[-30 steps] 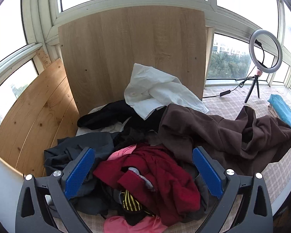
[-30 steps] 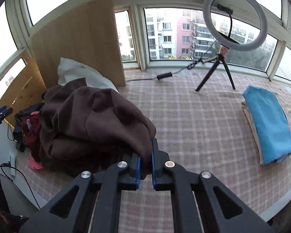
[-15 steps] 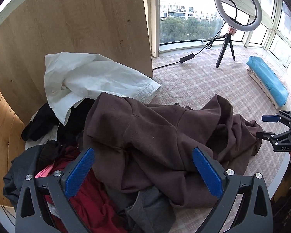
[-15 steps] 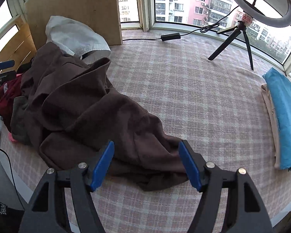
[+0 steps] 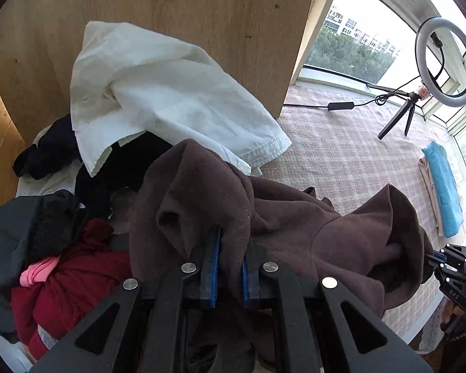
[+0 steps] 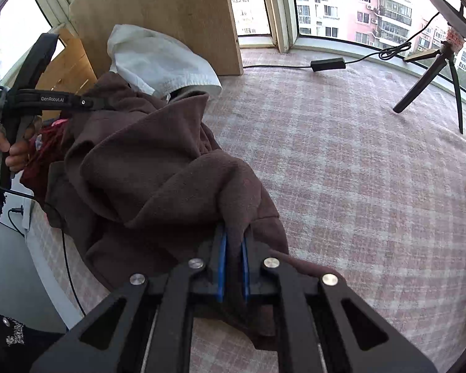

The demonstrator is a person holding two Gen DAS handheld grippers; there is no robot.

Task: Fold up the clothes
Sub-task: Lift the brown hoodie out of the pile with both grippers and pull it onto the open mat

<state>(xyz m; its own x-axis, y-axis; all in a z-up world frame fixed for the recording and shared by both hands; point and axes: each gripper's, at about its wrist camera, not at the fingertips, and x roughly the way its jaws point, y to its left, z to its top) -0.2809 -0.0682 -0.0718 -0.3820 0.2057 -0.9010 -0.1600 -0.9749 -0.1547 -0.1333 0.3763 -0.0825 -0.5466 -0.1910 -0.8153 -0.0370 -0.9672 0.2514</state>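
A brown fleece garment (image 5: 295,217) lies crumpled between the clothes pile and the checked cloth. My left gripper (image 5: 232,239) is closing on a raised fold at its near left, and the blue pads press the fleece between them. In the right wrist view the same garment (image 6: 158,168) spreads to the left. My right gripper (image 6: 234,233) is closing on its near right edge, with a pinch of fleece between the pads. A white garment (image 5: 158,93) drapes over the pile behind.
Dark, red (image 5: 77,279) and pink clothes are heaped at the left against a wooden board (image 5: 171,6). A ring light on a tripod (image 5: 447,62) and its cable stand at the back. Folded blue cloth (image 5: 444,186) lies far right on the checked table cover (image 6: 357,171).
Both grippers stood open half a second ago over the brown garment; both have dropped onto it and closed on folds of it. The left view has swung right, away from the red clothes.
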